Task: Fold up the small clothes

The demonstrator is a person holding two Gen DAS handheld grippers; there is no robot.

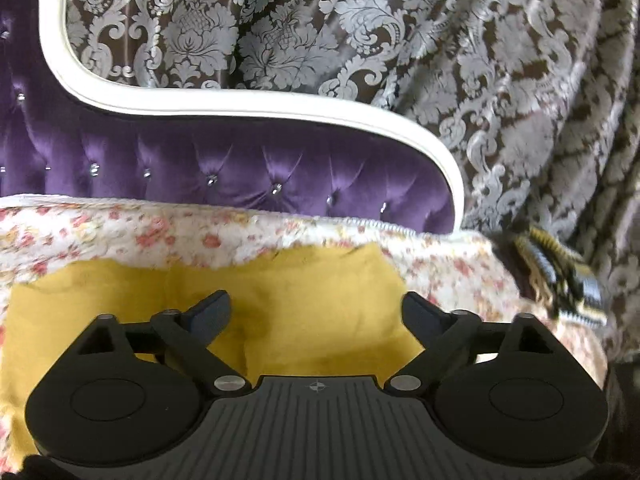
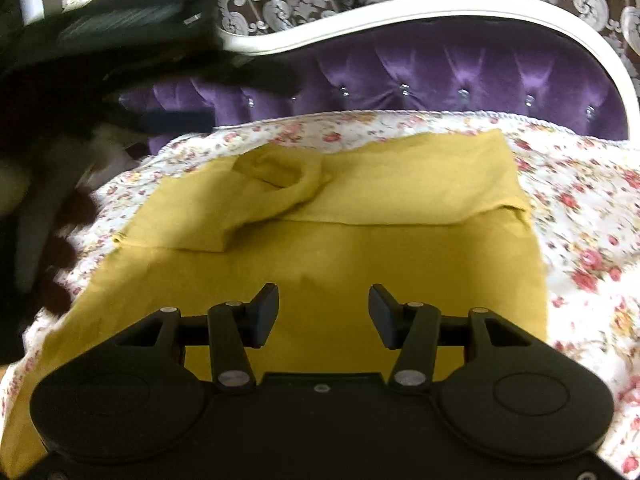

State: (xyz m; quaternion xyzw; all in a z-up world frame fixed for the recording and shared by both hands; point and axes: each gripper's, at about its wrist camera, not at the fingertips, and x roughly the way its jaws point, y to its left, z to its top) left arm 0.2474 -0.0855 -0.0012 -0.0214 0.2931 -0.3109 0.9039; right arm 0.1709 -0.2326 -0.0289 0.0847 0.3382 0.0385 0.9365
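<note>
A mustard-yellow garment (image 2: 360,248) lies flat on a floral bedspread (image 2: 580,208). Its far part is folded over toward me, with the neck opening (image 2: 276,172) on top. My right gripper (image 2: 323,312) is open and empty, just above the garment's near part. In the left wrist view the same yellow garment (image 1: 280,292) lies under my left gripper (image 1: 316,312), which is open wide and empty. The left gripper also shows as a dark blur at the upper left of the right wrist view (image 2: 132,40).
A purple tufted headboard (image 1: 240,168) with a white frame (image 1: 280,108) stands behind the bed. A patterned damask curtain (image 1: 520,80) hangs behind and to the right. A striped yellow-black cloth (image 1: 560,272) lies at the bed's right edge.
</note>
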